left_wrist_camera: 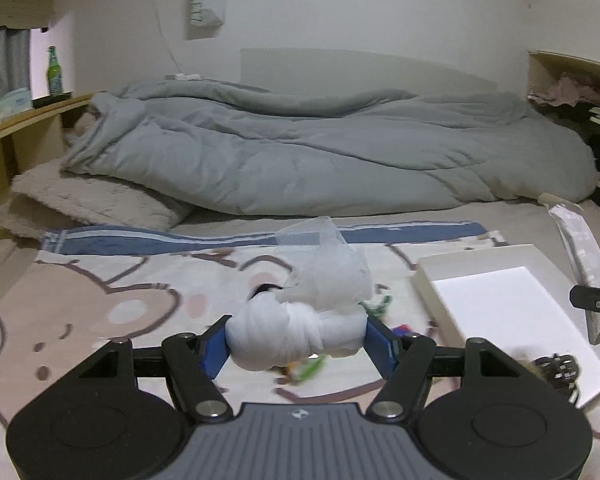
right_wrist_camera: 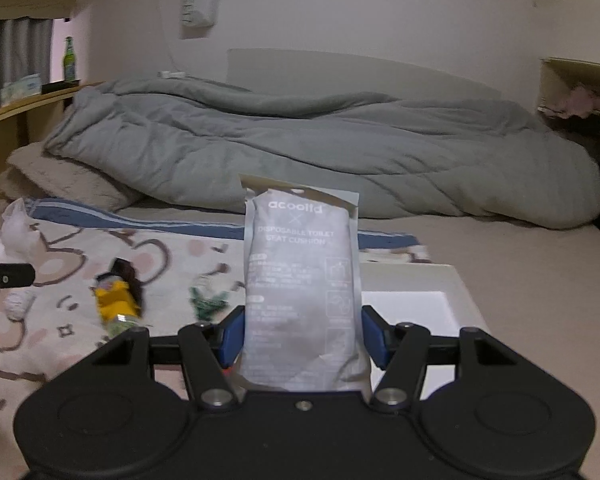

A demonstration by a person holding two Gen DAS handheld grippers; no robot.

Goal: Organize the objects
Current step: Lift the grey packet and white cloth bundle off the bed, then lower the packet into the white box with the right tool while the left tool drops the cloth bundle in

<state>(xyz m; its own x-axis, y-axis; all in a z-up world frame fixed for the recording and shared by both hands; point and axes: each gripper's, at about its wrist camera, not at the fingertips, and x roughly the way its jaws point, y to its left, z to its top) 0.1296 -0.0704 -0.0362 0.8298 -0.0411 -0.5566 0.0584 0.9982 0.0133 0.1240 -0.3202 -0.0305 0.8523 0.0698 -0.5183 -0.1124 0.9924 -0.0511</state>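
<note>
Held aloft over a bed: one soft white mesh bundle (left_wrist_camera: 300, 332), knotted and bulging, pinched between the blue pads of the left gripper (left_wrist_camera: 298, 340), its gauzy loose end standing up above the knot. Clamped upright in the right gripper (right_wrist_camera: 302, 338), between matching blue pads: one flat grey matte pouch (right_wrist_camera: 302, 288), rectangular with a crimped top edge, printed "DISPOSABLE TOILET SEAT CUSHION".

Spread beneath both, across the near part of the mattress: one plush cartoon-print blanket (left_wrist_camera: 80, 300) in cream, pink and brown with a blue striped band along its far edge. Set at the blanket's right edge: one shallow white box (right_wrist_camera: 420, 280), rigid and square-cornered, seemingly bare inside.

Scattered on the blanket near its middle: one yellow blocky item (right_wrist_camera: 116, 300), one small green tangled piece (right_wrist_camera: 210, 300), and one dark chain-like object (left_wrist_camera: 556, 366) lying by the box's near edge; too blurred to name further.

Heaped along the far side of the bed: one quilted grey duvet (right_wrist_camera: 320, 148), puffy and creased, over one fuzzy beige pillow (left_wrist_camera: 88, 200) at the left. Standing on the wooden ledge at the left: one green glass bottle (left_wrist_camera: 53, 72).
</note>
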